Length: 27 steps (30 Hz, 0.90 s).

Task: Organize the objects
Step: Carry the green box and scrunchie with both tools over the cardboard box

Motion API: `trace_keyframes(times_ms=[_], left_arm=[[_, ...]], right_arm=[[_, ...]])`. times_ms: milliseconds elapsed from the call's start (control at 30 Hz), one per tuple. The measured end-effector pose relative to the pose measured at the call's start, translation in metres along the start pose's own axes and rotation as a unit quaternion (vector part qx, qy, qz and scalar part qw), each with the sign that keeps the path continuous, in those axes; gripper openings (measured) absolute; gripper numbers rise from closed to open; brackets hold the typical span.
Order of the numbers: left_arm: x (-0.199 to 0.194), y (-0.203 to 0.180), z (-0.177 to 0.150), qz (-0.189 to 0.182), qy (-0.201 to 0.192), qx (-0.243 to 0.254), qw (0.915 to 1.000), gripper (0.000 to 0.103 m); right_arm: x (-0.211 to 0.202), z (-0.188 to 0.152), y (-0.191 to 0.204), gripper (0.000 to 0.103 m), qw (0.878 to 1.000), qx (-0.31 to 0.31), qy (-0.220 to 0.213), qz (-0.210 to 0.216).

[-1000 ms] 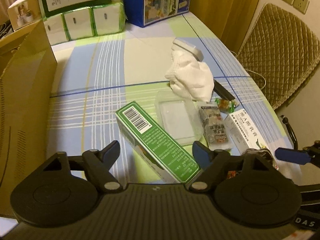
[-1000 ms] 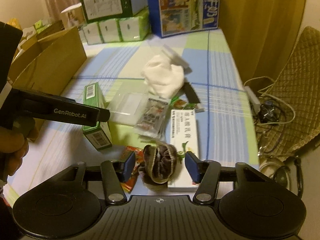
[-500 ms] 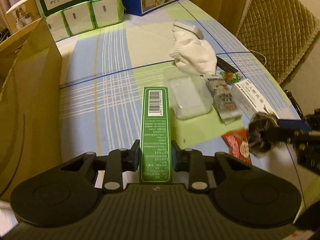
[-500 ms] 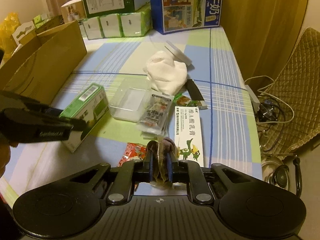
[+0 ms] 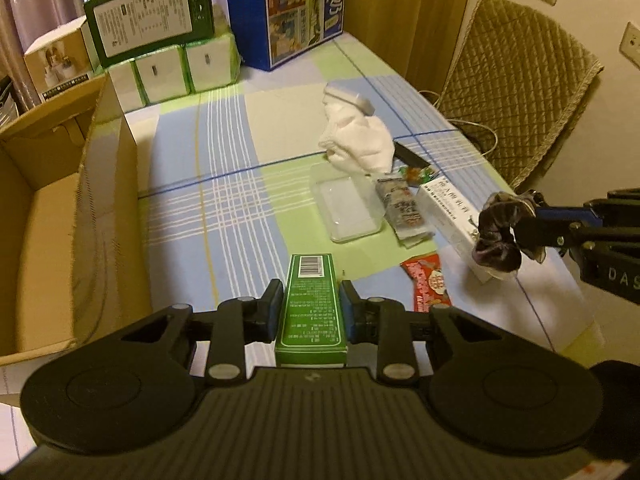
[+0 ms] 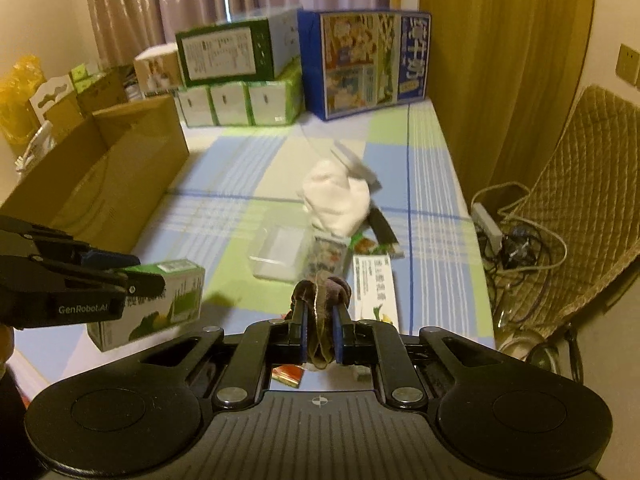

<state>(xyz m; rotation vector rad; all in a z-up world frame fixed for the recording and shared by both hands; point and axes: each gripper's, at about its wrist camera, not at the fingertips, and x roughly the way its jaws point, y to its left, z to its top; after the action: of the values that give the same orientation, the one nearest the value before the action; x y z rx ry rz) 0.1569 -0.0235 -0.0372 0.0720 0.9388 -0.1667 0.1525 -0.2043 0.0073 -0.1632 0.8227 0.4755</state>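
Observation:
My left gripper [image 5: 311, 303] is shut on a long green box [image 5: 311, 312], held off the checked tablecloth; from the right wrist view the same green box [image 6: 160, 300] hangs in the left gripper [image 6: 136, 276]. My right gripper [image 6: 320, 320] is shut on a dark velvet scrunchie [image 6: 321, 300], lifted above the table. In the left wrist view the scrunchie [image 5: 498, 236] shows at the right in the right gripper [image 5: 532, 224]. An open cardboard box [image 5: 60, 216] stands at the left.
On the cloth lie a white cloth bundle [image 5: 360, 148], a clear plastic tray [image 5: 348, 208], a snack packet [image 5: 402, 208], a white medicine box [image 5: 448, 212] and a red wrapper [image 5: 428, 280]. Cartons [image 5: 160, 40] stand at the back. A wicker chair [image 5: 516, 80] and cables [image 6: 516, 240] are at the right.
Both grippers went from open to shut: the left took the green box and lifted it, the right took the scrunchie and raised it off the table.

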Motion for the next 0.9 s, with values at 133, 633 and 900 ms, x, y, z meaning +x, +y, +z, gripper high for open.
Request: trace_keyframes(times_ms=[133, 633, 900], left_arm=[[-0.018, 0.005, 0.001, -0.004, -0.01, 0.001, 0.9999, 0.025], [-0.105, 0.075, 0.033, 0.014, -0.074, -0.022, 0.9969, 0.025], [-0.134, 0.158, 0.035, 0.077, -0.08, -0.053, 0.9923, 0.025]], right_arm=[[-0.016, 0.005, 0.009, 0.009, 1.0, -0.004, -0.013, 0.001], [-0.049, 0.067, 0.084, 0.009, 0.994, -0.039, -0.072, 0.07], [-0.032, 0.112, 0.155, 0.009, 0.984, -0.063, -0.086, 0.141]])
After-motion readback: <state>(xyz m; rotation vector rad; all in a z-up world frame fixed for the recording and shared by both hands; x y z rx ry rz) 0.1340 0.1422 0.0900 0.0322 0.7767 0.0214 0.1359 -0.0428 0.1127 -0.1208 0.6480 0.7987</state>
